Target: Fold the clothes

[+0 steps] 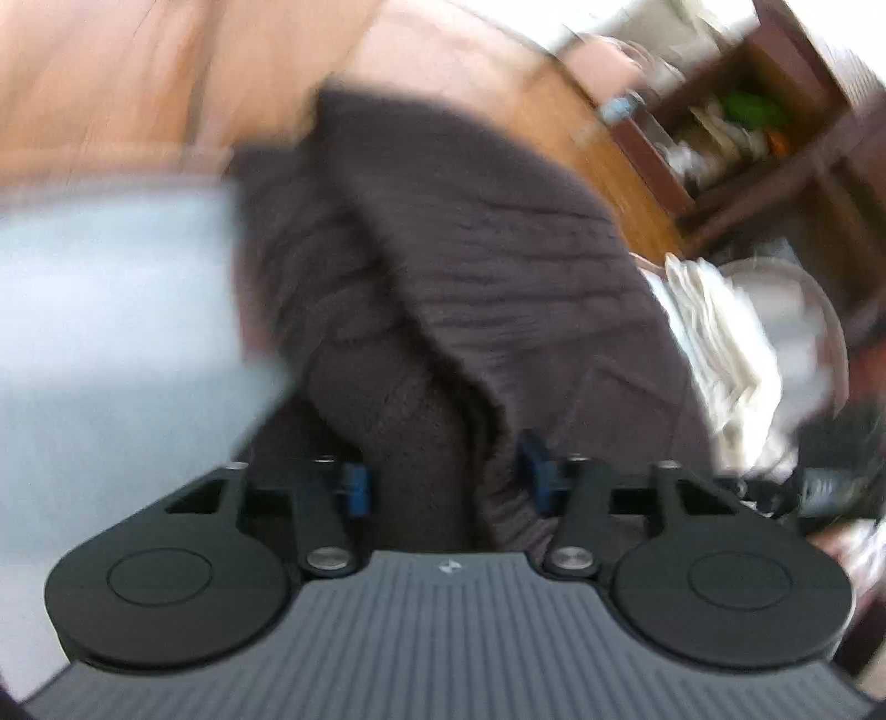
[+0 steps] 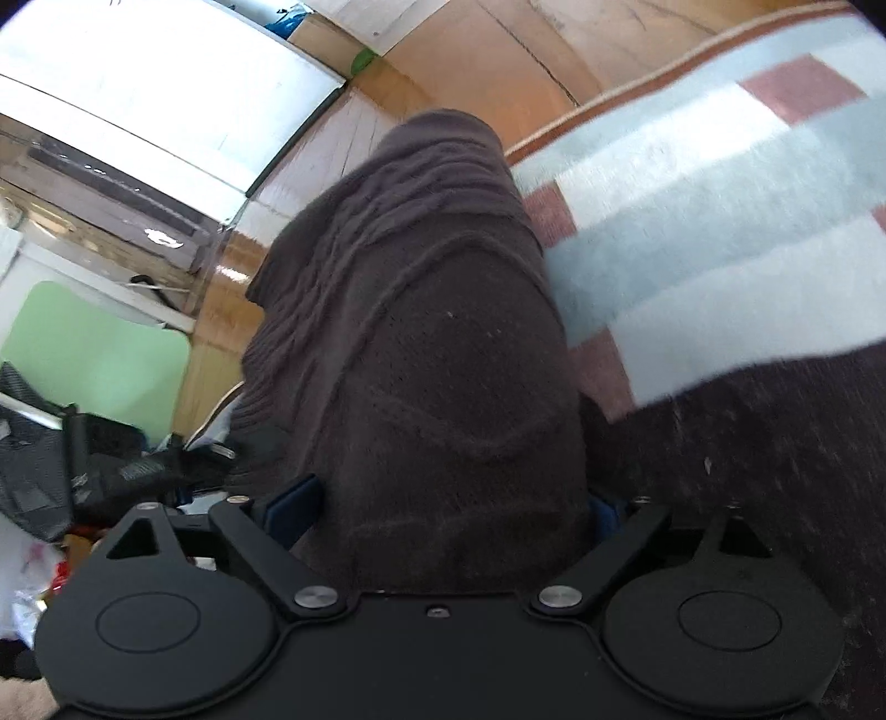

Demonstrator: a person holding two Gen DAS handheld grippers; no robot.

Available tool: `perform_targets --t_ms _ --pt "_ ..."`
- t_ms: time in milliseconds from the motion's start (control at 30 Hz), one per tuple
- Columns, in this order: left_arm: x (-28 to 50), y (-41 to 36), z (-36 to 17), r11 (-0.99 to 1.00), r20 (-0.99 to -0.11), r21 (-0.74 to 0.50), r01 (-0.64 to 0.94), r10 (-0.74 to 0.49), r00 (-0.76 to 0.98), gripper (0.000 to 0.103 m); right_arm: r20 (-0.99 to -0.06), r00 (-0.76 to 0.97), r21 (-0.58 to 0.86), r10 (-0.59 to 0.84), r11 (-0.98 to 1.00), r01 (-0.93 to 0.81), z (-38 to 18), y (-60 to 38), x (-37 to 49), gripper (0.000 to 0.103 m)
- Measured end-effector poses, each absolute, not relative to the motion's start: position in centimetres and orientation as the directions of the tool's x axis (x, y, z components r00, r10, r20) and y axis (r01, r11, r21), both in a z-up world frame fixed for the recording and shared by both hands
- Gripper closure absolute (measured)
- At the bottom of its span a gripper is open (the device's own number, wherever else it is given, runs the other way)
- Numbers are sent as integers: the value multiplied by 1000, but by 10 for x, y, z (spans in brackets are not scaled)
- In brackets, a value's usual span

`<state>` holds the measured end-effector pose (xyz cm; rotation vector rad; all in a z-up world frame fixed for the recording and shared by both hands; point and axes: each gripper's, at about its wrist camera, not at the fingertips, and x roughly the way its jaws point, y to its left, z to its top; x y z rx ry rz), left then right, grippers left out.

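Note:
A dark brown knitted sweater (image 1: 454, 266) fills the middle of the left wrist view and hangs forward over a pale blue rug (image 1: 111, 310). My left gripper (image 1: 443, 487) is shut on a bunched fold of it between its blue pads (image 1: 354, 490). In the right wrist view the same sweater (image 2: 432, 354) drapes from my right gripper (image 2: 443, 515), which is shut on a thick wad of it. The fabric hides most of the right gripper's blue pads (image 2: 293, 509). More dark cloth (image 2: 775, 443) lies at the lower right.
A checked rug of pale blue, white and dusky red (image 2: 692, 221) lies on a wooden floor (image 2: 498, 50). A dark wooden shelf with clutter (image 1: 736, 127) and a stack of pale cloth (image 1: 714, 343) stand at the right of the left wrist view. A white appliance (image 2: 138, 83) and dark bags (image 2: 83, 459) lie at the left of the right wrist view.

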<state>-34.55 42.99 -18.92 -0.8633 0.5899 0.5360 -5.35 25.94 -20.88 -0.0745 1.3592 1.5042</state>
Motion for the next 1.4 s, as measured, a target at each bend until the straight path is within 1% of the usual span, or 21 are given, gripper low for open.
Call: perform_targets --t_ms 33,67,133,167,233,333,400,433,500,567,633,700,733,833,900,967,1133,1233,1300,1333,1400 --pt "-340 433 -179 568 -671 -516 -642 199 715 73 -639 -431 686 637 218 -694 -205 259 -55 34" --pt "-334 436 -167 596 -664 -497 -630 206 719 75 -637 -422 689 645 230 -688 -201 258 -57 45" --pt "-322 439 -140 660 -648 -443 -607 231 726 76 -610 -430 719 665 237 -653 -184 252 -66 51" --pt "-314 437 -125 704 -648 -380 -600 260 715 76 -592 -437 738 677 238 -632 -174 248 -71 52" --pt "-304 430 -96 766 -636 -285 -576 298 712 76 -605 -387 682 696 202 -703 -142 239 -103 54" --pt "-295 422 -73 823 -658 -194 -534 295 693 73 -666 -232 456 708 141 -879 -105 222 -179 52" --pt "-288 423 -83 803 -711 -92 -589 361 603 49 -702 -255 392 665 62 -918 -111 219 -213 47" --pt "-286 426 -93 775 -733 -49 -630 400 549 46 -724 -279 388 631 37 -921 -119 220 -223 47" --pt "-297 429 -112 696 -781 -14 -718 441 443 48 -769 -340 469 541 116 -875 -144 228 -216 47" --pt "-321 428 -122 625 -807 -69 -778 423 412 48 -791 -378 527 480 223 -820 -159 229 -200 47" --pt "-352 421 -125 560 -797 -184 -808 396 456 44 -773 -409 556 484 207 -805 -153 225 -187 47" --pt "-376 411 -132 504 -797 -286 -815 347 495 36 -755 -425 570 500 179 -802 -144 220 -175 47" --pt "-384 404 -136 468 -806 -319 -824 322 496 36 -751 -407 560 521 175 -810 -141 216 -169 47" --pt "-405 382 -145 390 -817 -328 -861 341 466 36 -734 -353 531 580 166 -831 -130 205 -152 43" --pt "-413 379 -150 349 -806 -371 -861 339 485 36 -719 -316 525 619 186 -831 -127 199 -137 42" --pt "-420 378 -154 309 -792 -420 -853 335 511 31 -705 -273 565 654 286 -774 -136 194 -113 42" --pt "-439 377 -165 205 -750 -536 -819 329 573 30 -623 -256 733 739 437 -521 -174 181 -70 40" --pt "-449 376 -172 141 -722 -600 -788 329 608 30 -639 -207 709 741 464 -532 -180 184 -65 39" --pt "-447 378 -176 135 -727 -586 -799 347 593 30 -658 -187 670 729 454 -587 -179 193 -69 38" --pt "-444 380 -178 136 -731 -575 -807 357 581 30 -658 -185 673 730 458 -581 -183 194 -69 38" --pt "-440 383 -181 137 -739 -551 -823 378 558 30 -650 -187 698 737 482 -530 -191 197 -64 32"
